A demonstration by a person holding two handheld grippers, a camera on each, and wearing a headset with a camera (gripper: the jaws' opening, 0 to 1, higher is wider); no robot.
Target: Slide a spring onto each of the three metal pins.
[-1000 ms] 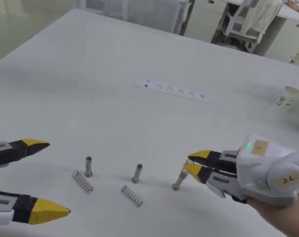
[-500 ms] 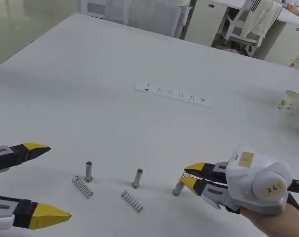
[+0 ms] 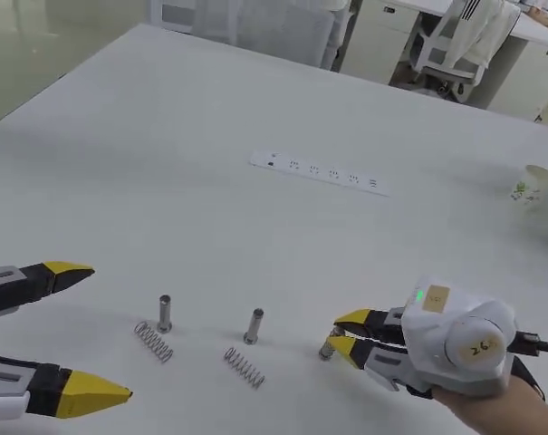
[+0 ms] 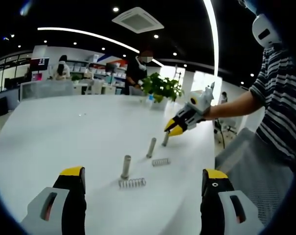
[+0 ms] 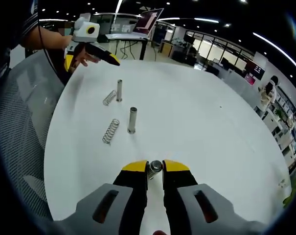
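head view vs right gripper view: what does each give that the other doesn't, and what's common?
Head view, not the other: the right gripper seen from outside, its white housing with a green light, and the power strip across the table.
Right gripper view, not the other: a look along its own jaws, closed on the third spring around the top of the third pin; a mesh chair beside the table.
Both: two bare upright pins, a loose spring lying by each, and the open left gripper.
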